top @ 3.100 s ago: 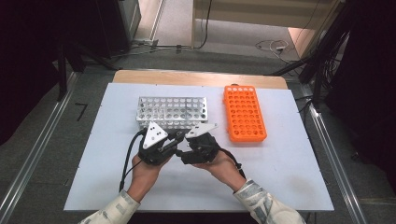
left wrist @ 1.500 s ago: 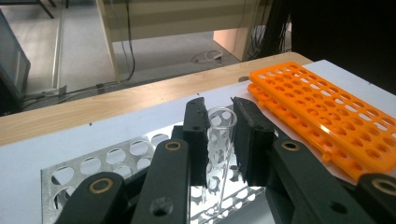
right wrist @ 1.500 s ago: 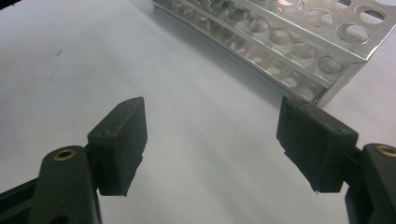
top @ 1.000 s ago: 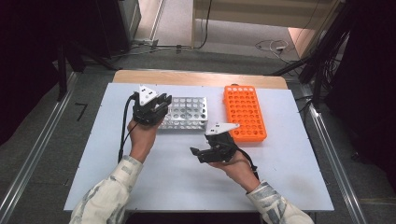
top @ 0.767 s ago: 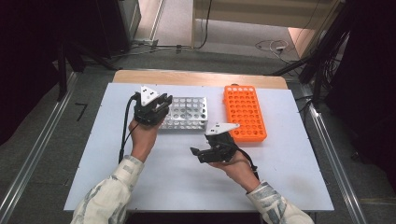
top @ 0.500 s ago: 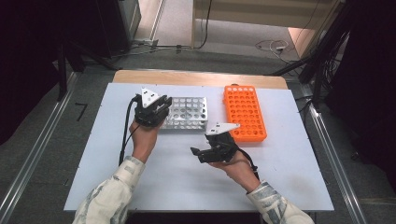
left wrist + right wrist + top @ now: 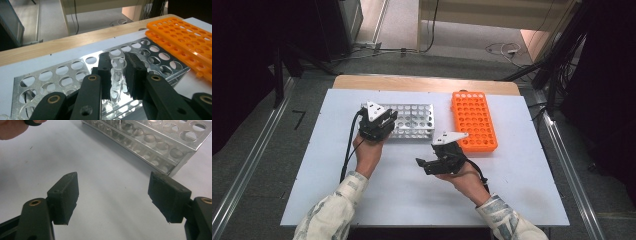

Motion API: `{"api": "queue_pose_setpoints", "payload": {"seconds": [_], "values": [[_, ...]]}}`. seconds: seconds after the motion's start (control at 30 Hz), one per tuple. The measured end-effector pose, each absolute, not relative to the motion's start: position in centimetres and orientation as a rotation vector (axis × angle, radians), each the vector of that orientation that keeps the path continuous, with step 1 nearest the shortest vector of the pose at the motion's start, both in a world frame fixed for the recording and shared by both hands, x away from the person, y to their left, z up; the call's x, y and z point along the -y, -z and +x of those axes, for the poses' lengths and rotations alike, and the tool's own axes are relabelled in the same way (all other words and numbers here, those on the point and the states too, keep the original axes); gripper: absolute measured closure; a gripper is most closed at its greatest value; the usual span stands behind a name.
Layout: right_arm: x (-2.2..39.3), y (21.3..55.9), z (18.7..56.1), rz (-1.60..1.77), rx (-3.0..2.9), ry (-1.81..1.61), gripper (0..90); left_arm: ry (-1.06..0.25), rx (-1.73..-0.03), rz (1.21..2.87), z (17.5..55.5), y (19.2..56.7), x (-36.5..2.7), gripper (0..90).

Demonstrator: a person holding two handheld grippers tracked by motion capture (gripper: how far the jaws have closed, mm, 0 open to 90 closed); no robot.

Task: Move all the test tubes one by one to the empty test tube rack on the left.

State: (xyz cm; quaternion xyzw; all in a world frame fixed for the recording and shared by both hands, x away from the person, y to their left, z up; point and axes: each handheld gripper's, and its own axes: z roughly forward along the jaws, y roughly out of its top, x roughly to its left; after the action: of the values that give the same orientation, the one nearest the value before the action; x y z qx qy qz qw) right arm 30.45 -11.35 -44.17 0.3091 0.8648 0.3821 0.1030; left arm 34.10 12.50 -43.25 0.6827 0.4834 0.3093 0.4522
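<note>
A white table (image 7: 412,200) holds two racks. The metal rack (image 7: 412,120) sits near the far side, a bit left of the middle, and it is full of round holes. The orange rack (image 7: 473,120) lies just to its right, close by but not touching it. The left gripper (image 7: 379,125) is over the left end of the metal rack. In the left gripper view its two black jaws are squeezed onto a clear tube (image 7: 118,75). The tube stands upright between the pads, and its open top pokes out above them. The tube's lower end reaches down among the rack's holes (image 7: 140,52), but I cannot tell if it sits in one. The left hand (image 7: 368,152) comes in from the near side with a patterned sleeve (image 7: 332,210) behind it. The right gripper (image 7: 424,165) is nearer to the person, over bare table, just near and right of the metal rack. Its jaws stand wide apart with nothing between them. In the right gripper view the white table shows between the two pads (image 7: 63,195), and the metal rack's corner (image 7: 175,152) is farther off, up and to the right. The right hand (image 7: 467,177) holds that gripper low above the table.
</note>
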Motion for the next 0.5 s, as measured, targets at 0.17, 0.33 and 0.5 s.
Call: {"api": "queue_pose_setpoints", "payload": {"seconds": [0.17, 0.33, 0.5], "values": [[11.36, 44.19, 30.48, 0.914, -2.551, -1.129, 23.3, -0.755, -1.201, 1.697, 34.08, 43.61, -12.47, 75.1], [11.34, 44.26, 30.49, 0.91, -2.552, -1.128, 23.3, -0.751, -1.195, 1.704, 33.99, 43.65, -12.28, 73.8], [11.36, 44.25, 30.5, 0.912, -2.552, -1.127, 23.3, -0.745, -1.194, 1.701, 33.94, 43.61, -12.21, 71.5]]}}
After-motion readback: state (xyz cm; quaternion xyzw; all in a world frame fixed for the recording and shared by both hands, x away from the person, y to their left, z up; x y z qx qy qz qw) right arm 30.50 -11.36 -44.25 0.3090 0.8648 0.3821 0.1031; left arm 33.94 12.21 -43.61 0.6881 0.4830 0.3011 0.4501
